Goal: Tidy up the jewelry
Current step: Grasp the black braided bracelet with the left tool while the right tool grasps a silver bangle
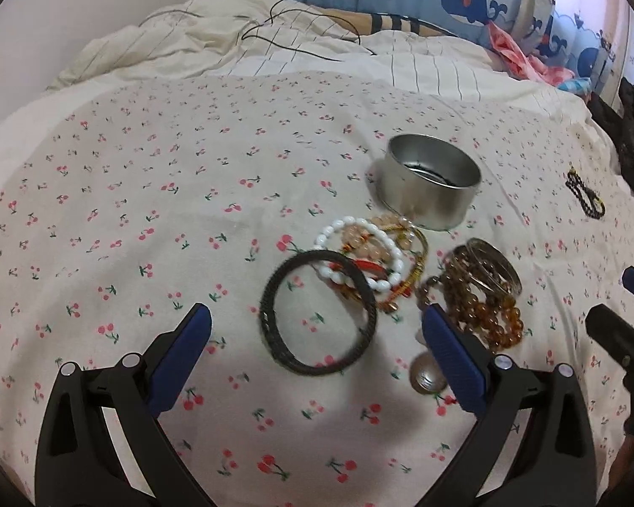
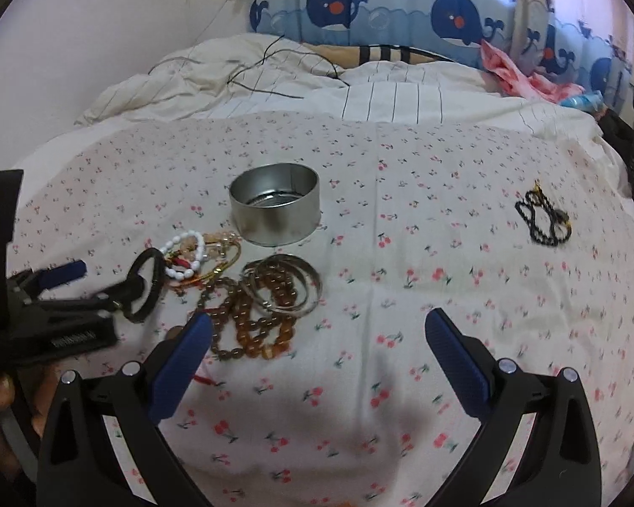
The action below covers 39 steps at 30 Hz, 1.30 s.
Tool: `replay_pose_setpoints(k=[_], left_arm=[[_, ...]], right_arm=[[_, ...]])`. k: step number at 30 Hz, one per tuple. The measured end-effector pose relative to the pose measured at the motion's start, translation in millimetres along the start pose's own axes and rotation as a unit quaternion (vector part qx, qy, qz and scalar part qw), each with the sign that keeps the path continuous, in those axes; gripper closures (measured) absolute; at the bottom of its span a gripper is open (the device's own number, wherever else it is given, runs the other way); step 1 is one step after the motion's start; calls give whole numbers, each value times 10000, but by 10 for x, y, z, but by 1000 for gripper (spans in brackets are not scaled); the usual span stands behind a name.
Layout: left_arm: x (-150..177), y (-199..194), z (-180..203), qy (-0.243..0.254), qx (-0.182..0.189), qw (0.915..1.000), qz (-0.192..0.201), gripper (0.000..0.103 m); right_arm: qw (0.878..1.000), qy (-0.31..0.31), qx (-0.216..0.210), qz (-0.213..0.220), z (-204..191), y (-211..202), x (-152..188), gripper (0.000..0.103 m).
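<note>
Shiny metal tin (image 2: pixel 274 209), glossy amber beads (image 2: pixel 253 321), matt cherry-print cotton sheet (image 2: pixel 444 295).

Between your left fingers (image 1: pixel 198 325): black band bracelet (image 1: pixel 319 310), flat. Beyond it, white bead bracelet (image 1: pixel 359 253) overlapping gold bangle (image 1: pixel 416 253). By the right fingertip, amber beads (image 1: pixel 482 308). Farther ahead, open round tin (image 1: pixel 429 181), upright. Black bead string (image 1: pixel 585 194) far right.

Cherry-print bed sheet (image 2: pixel 401 219): tin (image 2: pixel 274 211), bracelet pile (image 2: pixel 253 295), black beads (image 2: pixel 543 219).

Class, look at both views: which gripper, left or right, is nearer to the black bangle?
Left. The left gripper is open around the black bangle; the right gripper hovers open further right, beyond the amber beads.
</note>
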<state>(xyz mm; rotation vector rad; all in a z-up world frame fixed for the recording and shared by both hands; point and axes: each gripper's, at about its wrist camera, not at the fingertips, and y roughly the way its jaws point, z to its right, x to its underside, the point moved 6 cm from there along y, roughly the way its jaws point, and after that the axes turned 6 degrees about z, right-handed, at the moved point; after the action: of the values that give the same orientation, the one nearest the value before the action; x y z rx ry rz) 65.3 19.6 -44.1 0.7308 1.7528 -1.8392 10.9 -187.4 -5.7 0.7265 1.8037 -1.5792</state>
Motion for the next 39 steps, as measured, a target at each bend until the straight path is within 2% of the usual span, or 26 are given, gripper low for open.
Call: replay_pose_setpoints(k=[5, 7, 10, 12, 13, 17, 20, 22, 24, 26, 28, 31, 33, 34, 35, 36, 39], left_arm=[[-38, 83, -21, 252, 389, 9984, -319, 7], [-18, 88, 64, 480, 819, 9943, -486, 7], [28, 39, 170, 949, 1244, 9863, -530, 7], [75, -14, 223, 1205, 1555, 9794, -455, 7], [104, -6, 203, 1298, 1695, 9755, -523, 7], [100, -12, 132, 734, 2398, 9660, -629, 7], [50, -86, 219, 372, 3229, 9437, -622, 7], [16, -42, 254, 306, 3282, 9420, -638, 7], [36, 72, 283, 241, 3067, 9485, -760, 7], [66, 171, 295, 191, 3003, 9494, -904, 7], [81, 197, 342, 201, 2856, 9539, -901, 7], [91, 249, 408, 431, 2615, 9612, -767, 10], [126, 292, 451, 531, 2507, 9632, -808, 18], [162, 337, 460, 591, 2425, 9643, -882, 25], [197, 388, 464, 662, 2283, 9666, -960, 32], [211, 407, 447, 668, 2199, 9682, -989, 35], [183, 435, 339, 434, 2189, 9695, -1009, 60]], right_arm=[[9982, -334, -401, -299, -20, 150, 9, 6], [9966, -616, -480, -266, -86, 174, 16, 6], [9912, -947, -870, -316, -220, 267, 23, 6], [9867, -1087, -1165, -332, -301, 319, 10, 11], [9836, -1196, -1301, -360, -343, 356, -1, 18], [9785, -1438, -1407, -458, -418, 505, -36, 37], [9739, -1482, -1619, -575, -441, 609, -9, 42], [9708, -1498, -1758, -643, -437, 656, -2, 45], [9689, -1472, -1874, -672, -423, 695, -21, 45], [9668, -1504, -1942, -702, -422, 743, -30, 45], [9653, -1510, -1996, -749, -435, 797, -29, 45], [9616, -1582, -2088, -822, -484, 858, 3, 59], [9595, -1656, -2109, -862, -519, 884, 29, 61], [9592, -1648, -2120, -888, -523, 888, 35, 66], [9573, -1558, -2239, -958, -522, 902, 33, 71], [9564, -1452, -2334, -982, -508, 910, 23, 71], [9533, -1208, -2552, -1074, -484, 947, 12, 81]])
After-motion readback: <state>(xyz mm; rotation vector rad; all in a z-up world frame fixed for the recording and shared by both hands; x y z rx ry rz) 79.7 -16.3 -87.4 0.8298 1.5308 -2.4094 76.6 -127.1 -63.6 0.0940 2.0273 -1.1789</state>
